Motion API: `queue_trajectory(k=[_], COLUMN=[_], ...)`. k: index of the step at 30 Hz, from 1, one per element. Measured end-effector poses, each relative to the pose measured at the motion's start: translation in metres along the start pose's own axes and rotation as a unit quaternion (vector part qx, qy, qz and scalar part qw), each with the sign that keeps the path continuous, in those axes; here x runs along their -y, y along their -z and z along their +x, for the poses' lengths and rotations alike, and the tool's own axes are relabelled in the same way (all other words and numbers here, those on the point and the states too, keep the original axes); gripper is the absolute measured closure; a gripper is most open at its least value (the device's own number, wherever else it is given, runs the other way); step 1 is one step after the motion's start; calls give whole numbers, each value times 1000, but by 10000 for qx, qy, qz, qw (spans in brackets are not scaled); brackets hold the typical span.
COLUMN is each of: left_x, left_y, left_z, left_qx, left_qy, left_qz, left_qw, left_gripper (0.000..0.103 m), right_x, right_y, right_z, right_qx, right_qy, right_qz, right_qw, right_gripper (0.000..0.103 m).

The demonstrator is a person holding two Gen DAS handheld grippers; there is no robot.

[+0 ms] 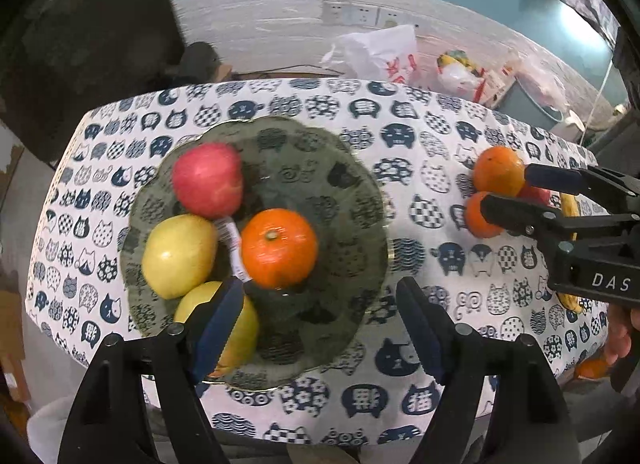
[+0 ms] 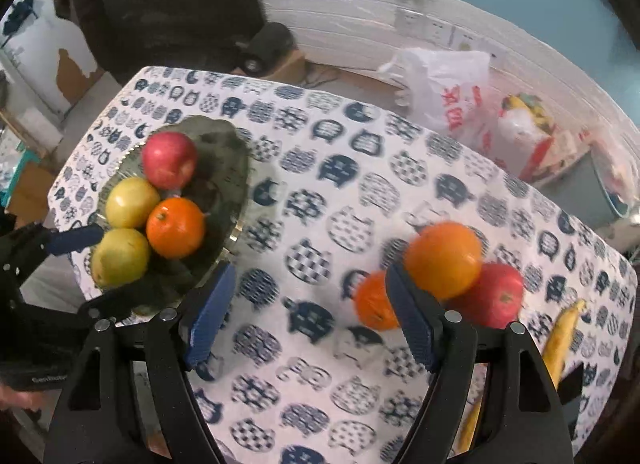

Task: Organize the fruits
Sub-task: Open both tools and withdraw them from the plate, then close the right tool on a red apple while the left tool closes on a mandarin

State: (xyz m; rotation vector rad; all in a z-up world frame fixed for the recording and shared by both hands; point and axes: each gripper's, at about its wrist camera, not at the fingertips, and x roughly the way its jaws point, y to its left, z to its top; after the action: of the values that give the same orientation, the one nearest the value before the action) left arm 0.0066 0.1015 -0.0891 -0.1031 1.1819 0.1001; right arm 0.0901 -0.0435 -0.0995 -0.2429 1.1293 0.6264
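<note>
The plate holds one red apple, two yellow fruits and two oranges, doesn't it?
Not quite: the plate holds only one orange, beside the red apple and two yellow fruits. The left wrist view shows it; the other oranges lie on the tablecloth.

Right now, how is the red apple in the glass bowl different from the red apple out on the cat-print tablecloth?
The red apple in the bowl sits inside the green glass bowl beside yellow fruit; the red apple on the tablecloth lies on the cloth. The bowl apple shows whole; an orange partly covers the tablecloth apple. Both are round and red.
</note>
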Motion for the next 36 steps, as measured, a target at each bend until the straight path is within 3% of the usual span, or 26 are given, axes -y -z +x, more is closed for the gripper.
queue_trajectory(k=[13, 20, 29, 36], left_x=[72, 96, 117, 135], left_y=[-13, -19, -30, -36], left_z=[2, 10, 29, 47], left_qx=[-28, -150, -369, -506], left_qy=[46, 99, 182, 187], left_qz=[671, 797, 828, 1010], left_qw=[9977, 9967, 9957, 9934], left_gripper=[23, 23, 23, 23], right_x=[70, 107, 147, 156], right_y=[33, 44, 52, 56], right_z=[-28, -36, -31, -9], right_qx=[16, -21, -197, -401], right_qy=[300, 434, 510, 396], right_qz=[495, 665, 835, 879], right_qw=[9983, 9968, 9950, 9945], right_gripper=[24, 23, 21, 21])
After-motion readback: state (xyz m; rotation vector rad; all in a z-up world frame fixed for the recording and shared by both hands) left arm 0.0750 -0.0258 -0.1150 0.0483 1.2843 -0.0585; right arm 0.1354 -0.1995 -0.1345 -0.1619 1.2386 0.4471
